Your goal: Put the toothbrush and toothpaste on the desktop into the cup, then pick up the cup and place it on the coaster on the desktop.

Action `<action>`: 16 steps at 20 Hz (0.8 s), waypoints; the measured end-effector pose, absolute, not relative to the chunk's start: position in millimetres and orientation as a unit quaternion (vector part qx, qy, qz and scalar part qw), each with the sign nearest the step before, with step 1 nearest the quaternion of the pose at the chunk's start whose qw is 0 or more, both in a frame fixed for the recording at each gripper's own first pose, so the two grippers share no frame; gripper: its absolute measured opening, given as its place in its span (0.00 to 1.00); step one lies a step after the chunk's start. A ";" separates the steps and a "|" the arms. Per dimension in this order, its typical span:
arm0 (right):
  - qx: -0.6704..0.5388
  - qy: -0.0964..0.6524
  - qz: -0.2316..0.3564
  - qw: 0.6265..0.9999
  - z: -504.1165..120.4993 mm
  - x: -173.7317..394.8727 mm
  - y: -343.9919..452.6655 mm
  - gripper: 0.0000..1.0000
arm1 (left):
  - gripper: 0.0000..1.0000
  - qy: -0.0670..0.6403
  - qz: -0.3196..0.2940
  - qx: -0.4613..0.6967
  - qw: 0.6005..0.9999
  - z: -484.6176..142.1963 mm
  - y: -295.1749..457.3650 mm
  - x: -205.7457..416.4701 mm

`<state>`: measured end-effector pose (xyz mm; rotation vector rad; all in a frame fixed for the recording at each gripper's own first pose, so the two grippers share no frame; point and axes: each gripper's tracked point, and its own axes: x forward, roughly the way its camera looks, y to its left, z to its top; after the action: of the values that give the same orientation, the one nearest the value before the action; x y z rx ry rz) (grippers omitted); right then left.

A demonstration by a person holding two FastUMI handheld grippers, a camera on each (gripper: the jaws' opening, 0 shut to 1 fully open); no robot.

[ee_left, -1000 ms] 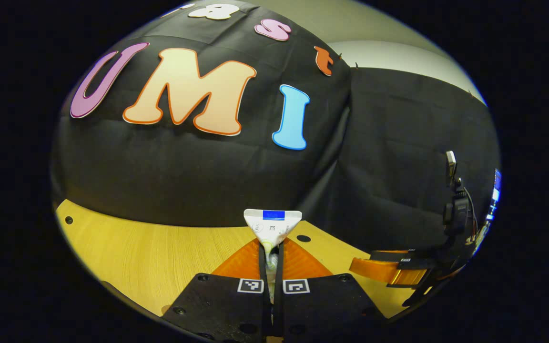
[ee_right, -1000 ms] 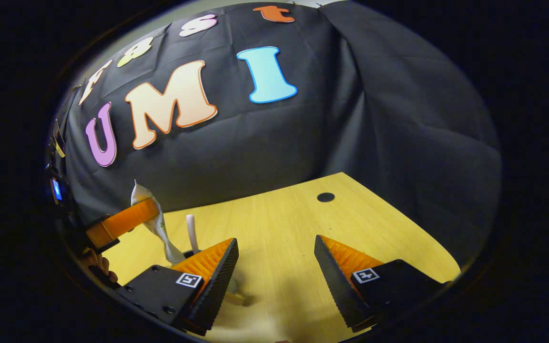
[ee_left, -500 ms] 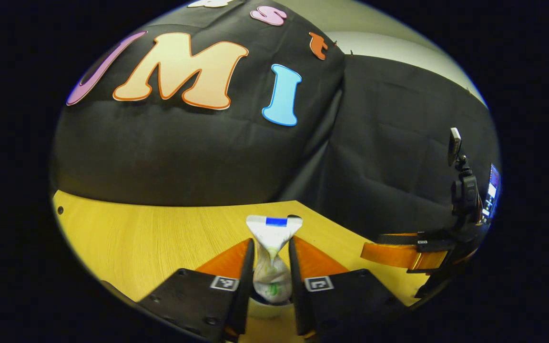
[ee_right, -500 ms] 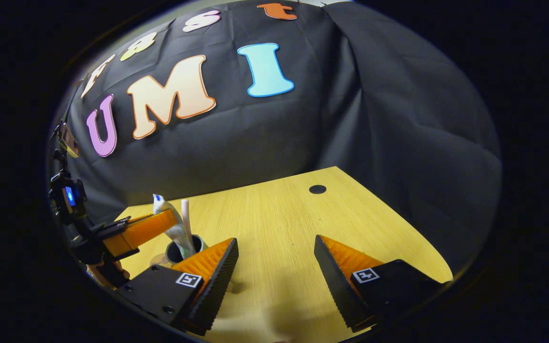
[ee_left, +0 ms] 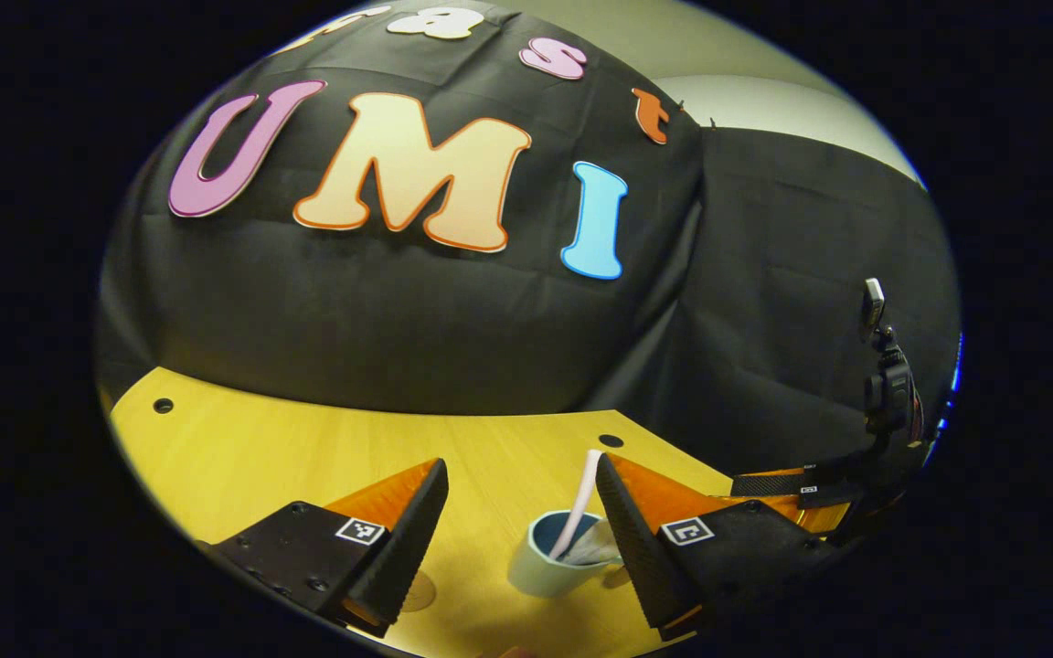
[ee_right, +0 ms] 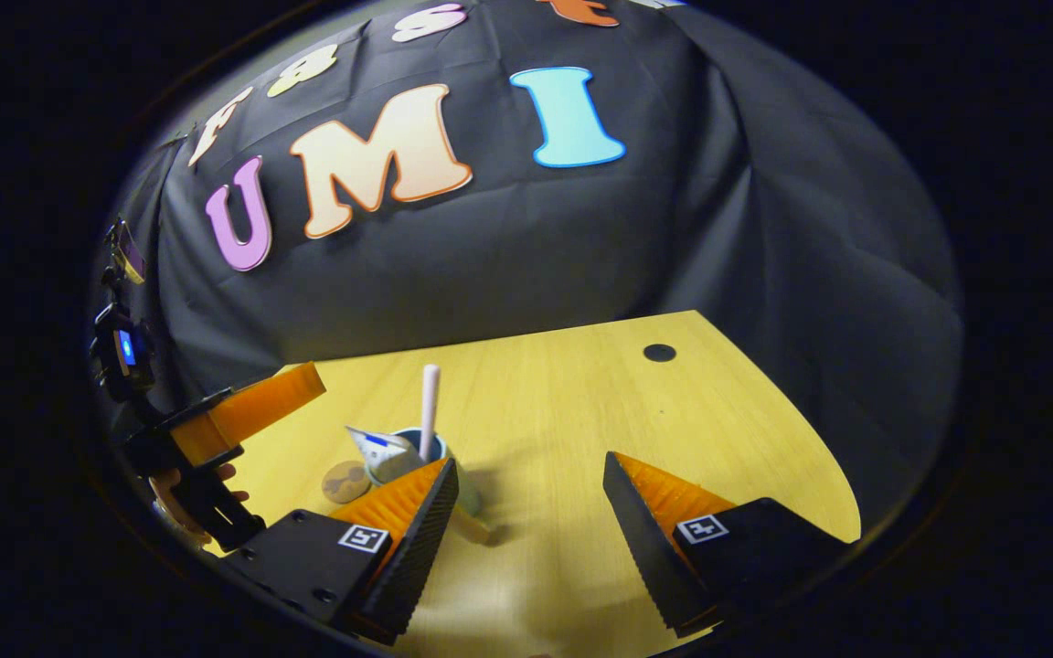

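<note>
Left gripper view: the left gripper [ee_left: 522, 512] is released, its jaws spread wide and grasping nothing, above the wooden worktop [ee_left: 243, 448]. The cup [ee_left: 549, 568] stands upright on the worktop between the jaws, nearer the right-hand one. The toothbrush [ee_left: 579, 501] rises from the cup, leaning slightly, and the toothpaste [ee_left: 595, 546] sits inside it, its flat end at the rim. A small round coaster [ee_left: 419, 592] lies flat on the worktop just left of the cup, partly hidden by the left-hand finger. The right gripper [ee_left: 801, 486] shows at the far right edge; its opening cannot be judged here.

Right gripper view: the right gripper [ee_right: 531, 512] is released and empty, jaws wide apart over bare worktop [ee_right: 600, 402]. The cup [ee_right: 412, 452] stands behind the left-hand finger, holding the toothbrush [ee_right: 429, 397] and the toothpaste [ee_right: 376, 446]. The coaster [ee_right: 344, 482] lies just beside the cup, apart from it. The left gripper [ee_right: 243, 416] shows at left, with a hand [ee_right: 181, 507] below it.
</note>
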<state>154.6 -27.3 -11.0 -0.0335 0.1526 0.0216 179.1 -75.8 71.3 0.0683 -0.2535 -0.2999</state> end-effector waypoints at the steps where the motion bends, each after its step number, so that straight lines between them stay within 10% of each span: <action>1: -0.026 0.084 0.023 0.996 -12.2 155.4 -20.7 0.94 | 0.93 -0.126 -0.139 0.030 0.982 72.8 -66.6 173.9; 16: -0.198 0.277 0.184 0.922 -84.2 185.5 42.1 0.94 | 0.94 -0.062 0.030 -0.007 0.998 21.3 33.3 97.6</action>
<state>185.5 42.1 -84.2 -0.4061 0.5682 0.3776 97.6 33.3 21.3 -0.0135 -0.1241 0.0596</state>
